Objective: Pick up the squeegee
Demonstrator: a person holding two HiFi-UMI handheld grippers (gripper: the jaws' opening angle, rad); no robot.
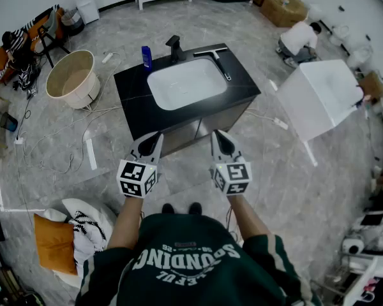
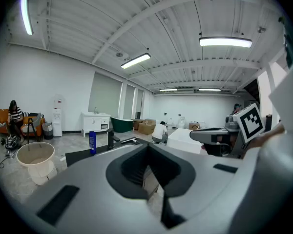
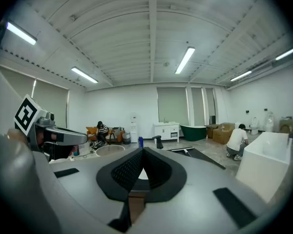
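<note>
**Spotter:** Where's the squeegee?

**Me:** It's lying flat on the far right of the black counter. The blade is just right of the faucet, and the handle runs back toward me past the sink. Nothing is touching it.

**Spotter:** And your tongs?

**Me:** Both are pinched shut with nothing between them. The left gripper and right gripper hang side by side, short of the counter's near edge and well apart from the squeegee.

**Spotter:** What worries you?

**Me:** Arriving closed. I'd shove the handle instead of gripping it, and it could skate off the back edge or drop into the basin. So I'd say the right one opens first. The handle also looks thin and lies low on the stone, so a shallow approach may skid over it. And a careless left arm could tip the blue bottle left of the faucet.
</note>
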